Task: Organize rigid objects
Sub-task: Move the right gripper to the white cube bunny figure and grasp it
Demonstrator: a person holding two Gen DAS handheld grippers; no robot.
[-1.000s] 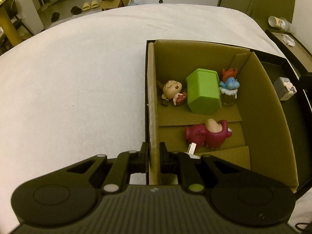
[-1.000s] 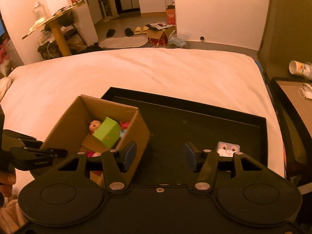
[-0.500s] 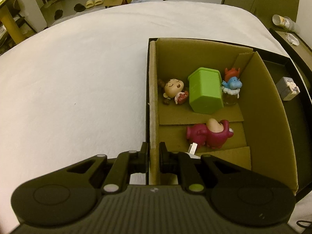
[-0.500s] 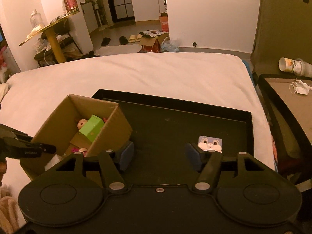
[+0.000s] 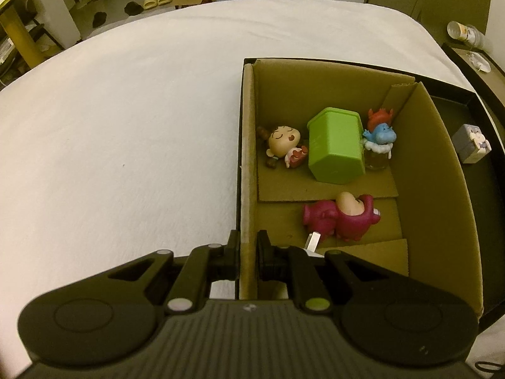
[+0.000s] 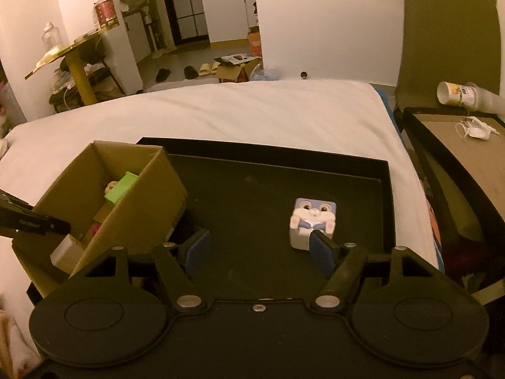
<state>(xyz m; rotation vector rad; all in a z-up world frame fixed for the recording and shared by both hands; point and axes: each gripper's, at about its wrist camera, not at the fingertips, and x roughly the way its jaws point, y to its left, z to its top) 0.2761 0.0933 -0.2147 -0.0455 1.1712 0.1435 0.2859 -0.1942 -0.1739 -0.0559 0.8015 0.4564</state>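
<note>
Your right gripper (image 6: 258,249) is parting its jaws over the black tray (image 6: 386,170), with nothing between them yet: the bunny cube (image 6: 312,221) sits just beyond the right-hand finger's tip, off to that side, not centred in the gap. Your left gripper (image 5: 247,249) is clamped on the near wall of the cardboard box (image 5: 247,164), 1 finger outside and 1 inside, steadying it.

The step in hand looks like picking up the bunny cube, the 1 loose item in view on the tray, to join the 4 toys seen in the box: the green bin (image 5: 336,147), the sleeping doll (image 5: 284,142), the blue figure (image 5: 380,135) and the pink bear (image 5: 344,218).

To do it well:
1. Shift the right gripper sideways toward the cube until the cube sits midway between the blue pads (image 6: 197,248), so that the right finger does not shove it.
2. Get the jaws clearly wider than the cube before you descend, then lower them so the pads meet 2 flat, opposite faces.
3. Close squarely; a hard cube probably slips if pinched on a corner.
4. Keep the left grip on the wall firm, so the box does not slide when the cube goes in, and aim for the bare cardboard floor near the bear.
</note>
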